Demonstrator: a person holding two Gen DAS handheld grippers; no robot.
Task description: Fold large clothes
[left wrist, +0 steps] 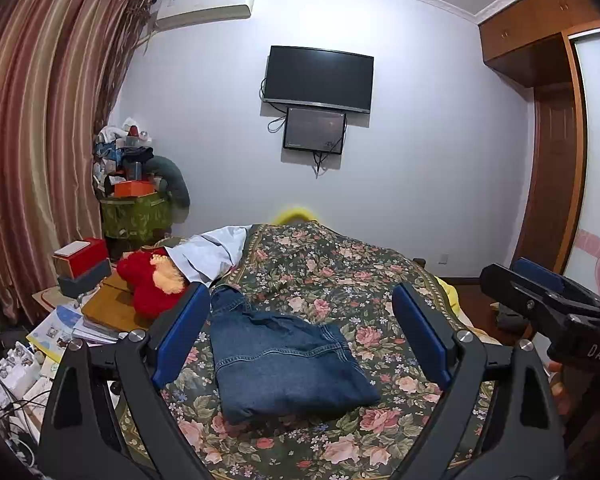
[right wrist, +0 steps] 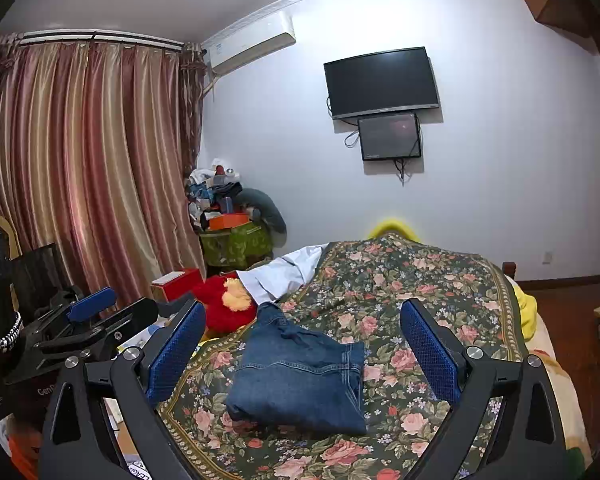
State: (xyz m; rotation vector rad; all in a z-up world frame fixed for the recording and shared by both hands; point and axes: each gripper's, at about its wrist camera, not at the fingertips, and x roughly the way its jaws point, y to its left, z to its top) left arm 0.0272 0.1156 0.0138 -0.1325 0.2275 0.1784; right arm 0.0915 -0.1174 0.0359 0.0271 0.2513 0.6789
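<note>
A blue denim garment [left wrist: 284, 364] lies folded into a compact stack on the floral bedspread [left wrist: 340, 276]; it also shows in the right wrist view [right wrist: 300, 376]. My left gripper [left wrist: 300, 336] is open and empty, held above and in front of the denim, apart from it. My right gripper [right wrist: 300, 344] is open and empty, likewise hovering before the denim. The right gripper also shows at the right edge of the left wrist view [left wrist: 540, 292]. The left gripper also shows at the left of the right wrist view [right wrist: 84, 320].
A red plush toy [left wrist: 152, 284] and a pale blue cloth [left wrist: 208, 252] lie at the bed's left edge. A cluttered side table with red box [left wrist: 84, 256] and books stands left. Curtains [left wrist: 40, 140] hang left, a wardrobe [left wrist: 552, 140] stands right.
</note>
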